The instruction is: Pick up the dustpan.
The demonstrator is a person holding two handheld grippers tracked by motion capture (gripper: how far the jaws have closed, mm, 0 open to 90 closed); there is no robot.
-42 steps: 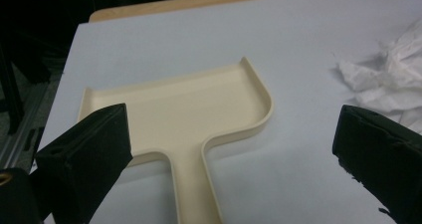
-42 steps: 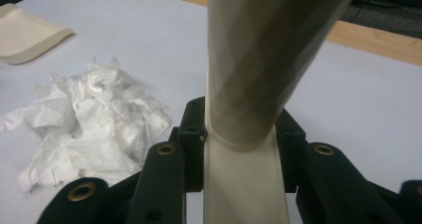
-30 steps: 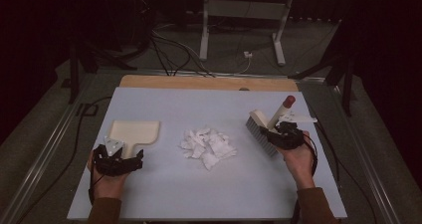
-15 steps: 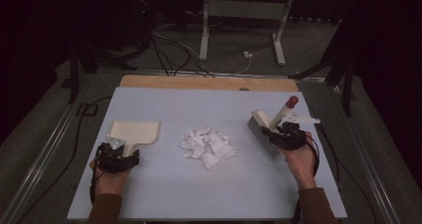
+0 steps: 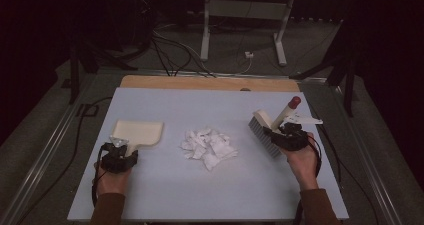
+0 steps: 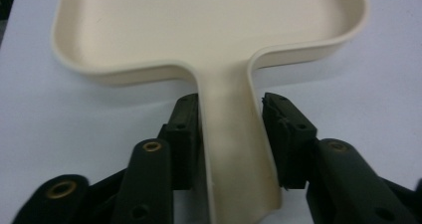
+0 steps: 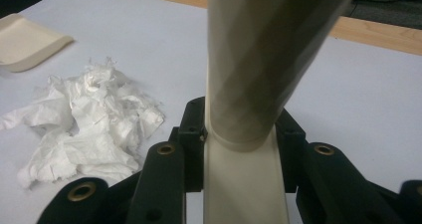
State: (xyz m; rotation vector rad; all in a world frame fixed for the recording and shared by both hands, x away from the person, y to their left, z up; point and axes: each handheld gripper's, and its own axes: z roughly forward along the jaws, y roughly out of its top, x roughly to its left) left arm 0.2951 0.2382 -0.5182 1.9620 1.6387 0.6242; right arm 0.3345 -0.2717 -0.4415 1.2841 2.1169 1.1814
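Observation:
A cream dustpan (image 5: 137,132) lies flat on the white table (image 5: 200,195) at the left, its handle pointing toward the person. My left gripper (image 5: 120,152) has just been closing its jaws on that handle; in the left gripper view both pads (image 6: 184,129) press the handle's sides below the dustpan (image 6: 209,25). At the right, my right gripper (image 5: 285,135) is shut on the cream handle of a brush (image 5: 265,127), red-tipped and tilted, bristles on the table. The handle (image 7: 249,59) rises between my right gripper (image 7: 241,119) jaws. A pile of crumpled white paper (image 5: 209,145) (image 7: 84,119) lies between them.
A wooden strip (image 5: 200,82) borders the table's far edge. Beyond it are floor cables (image 5: 170,50) and a metal stand (image 5: 240,10). The dustpan's corner (image 7: 27,42) shows at the far left of the right gripper view.
The left gripper's jaws have drawn in around the dustpan handle and the left hand shifted slightly. The right hand and brush have not moved.

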